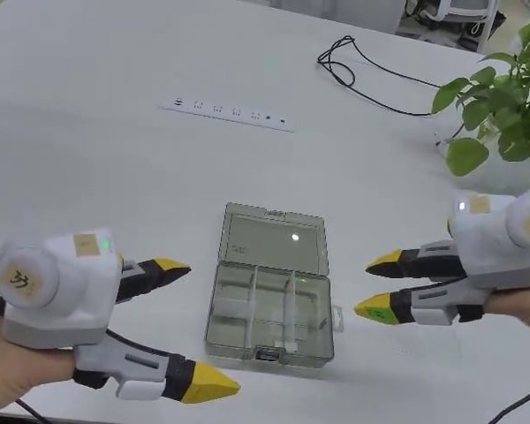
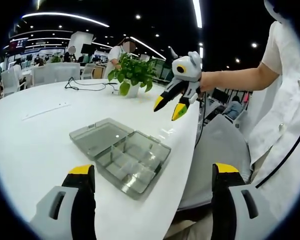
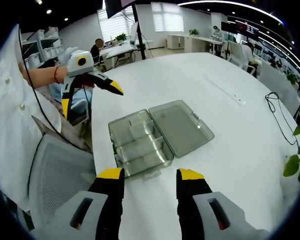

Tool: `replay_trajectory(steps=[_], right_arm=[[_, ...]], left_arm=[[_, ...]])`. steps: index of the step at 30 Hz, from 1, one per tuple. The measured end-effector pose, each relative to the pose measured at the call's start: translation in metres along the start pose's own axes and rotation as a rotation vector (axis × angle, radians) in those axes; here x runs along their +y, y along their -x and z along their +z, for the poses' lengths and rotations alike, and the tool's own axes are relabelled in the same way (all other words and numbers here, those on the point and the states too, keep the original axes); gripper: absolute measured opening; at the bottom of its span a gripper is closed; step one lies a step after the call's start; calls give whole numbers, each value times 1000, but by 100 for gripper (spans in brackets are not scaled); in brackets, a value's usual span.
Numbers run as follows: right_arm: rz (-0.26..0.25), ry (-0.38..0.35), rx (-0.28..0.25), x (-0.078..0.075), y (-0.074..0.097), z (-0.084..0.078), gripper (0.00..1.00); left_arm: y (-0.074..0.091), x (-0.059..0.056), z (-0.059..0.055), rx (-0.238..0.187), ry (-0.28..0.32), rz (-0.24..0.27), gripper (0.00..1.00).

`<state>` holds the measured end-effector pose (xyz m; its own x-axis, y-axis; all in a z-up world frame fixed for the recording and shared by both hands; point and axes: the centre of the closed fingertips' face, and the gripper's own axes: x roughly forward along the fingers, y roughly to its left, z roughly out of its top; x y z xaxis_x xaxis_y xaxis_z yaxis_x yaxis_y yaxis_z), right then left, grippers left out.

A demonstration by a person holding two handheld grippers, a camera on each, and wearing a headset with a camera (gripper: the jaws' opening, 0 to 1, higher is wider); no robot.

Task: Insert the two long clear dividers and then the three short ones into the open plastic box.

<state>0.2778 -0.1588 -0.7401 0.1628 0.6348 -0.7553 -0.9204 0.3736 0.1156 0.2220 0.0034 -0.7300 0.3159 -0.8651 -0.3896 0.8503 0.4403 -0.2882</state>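
At the near edge of the table [image 1: 115, 159], the open plastic box [image 1: 269, 309] is flanked by the left gripper [image 1: 205, 325] and right gripper [image 1: 369, 285], both jaws apart and empty; clear dividers [image 1: 290, 305] seem already seated inside, so only a seating check is judged left.

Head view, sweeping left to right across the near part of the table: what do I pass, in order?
In order: left claw, jaws spread wide → open plastic box, lying on the table between the two → right claw, jaws apart.
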Motion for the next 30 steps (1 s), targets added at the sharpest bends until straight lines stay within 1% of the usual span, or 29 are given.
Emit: replay_trajectory(steps=[1, 5, 6, 7, 8, 10, 12, 14, 15, 16, 19, 23, 24, 26, 30], right_arm=[[-4, 7, 21, -2, 2, -8, 43], [-13, 8, 64, -9, 4, -28, 46], [-15, 13, 82, -10, 5, -35, 47], [-15, 22, 99, -12, 5, -40, 47], [-15, 39, 130, -13, 6, -49, 47], [-15, 50, 160, -16, 6, -58, 48], [-16, 75, 202, -21, 6, -72, 48], [-17, 90, 231, -24, 6, -80, 48], [-17, 97, 252, -27, 6, -86, 48], [-15, 109, 264, -29, 5, -90, 48], [-11, 158, 327, -35, 3, -107, 48], [-7, 195, 369, -40, -1, -118, 48], [-8, 211, 388, -42, -2, -122, 48], [-5, 249, 408, -45, -6, -129, 47], [-3, 284, 444, -49, -14, -138, 46]], left_arm=[[0, 0, 0, 2, 0, 1, 100], [0, 1, -1, 10, -1, -2, 99], [-1, 1, -1, 11, 1, -2, 99], [-1, 1, -1, 13, 1, -3, 100], [-1, 1, -1, 14, 0, -3, 100], [-1, 2, -1, 14, 1, -3, 100], [-1, 3, -1, 17, 3, -1, 99], [0, 4, -1, 16, 3, 1, 99], [0, 4, -1, 15, 7, 1, 99], [0, 4, -1, 15, 8, 2, 99], [-1, 4, -1, 17, 9, 0, 99], [-1, 5, -2, 21, 12, 0, 99], [-1, 6, -2, 20, 12, 1, 99], [-1, 6, -2, 19, 14, 1, 99], [-2, 7, -2, 25, 14, 2, 99]])
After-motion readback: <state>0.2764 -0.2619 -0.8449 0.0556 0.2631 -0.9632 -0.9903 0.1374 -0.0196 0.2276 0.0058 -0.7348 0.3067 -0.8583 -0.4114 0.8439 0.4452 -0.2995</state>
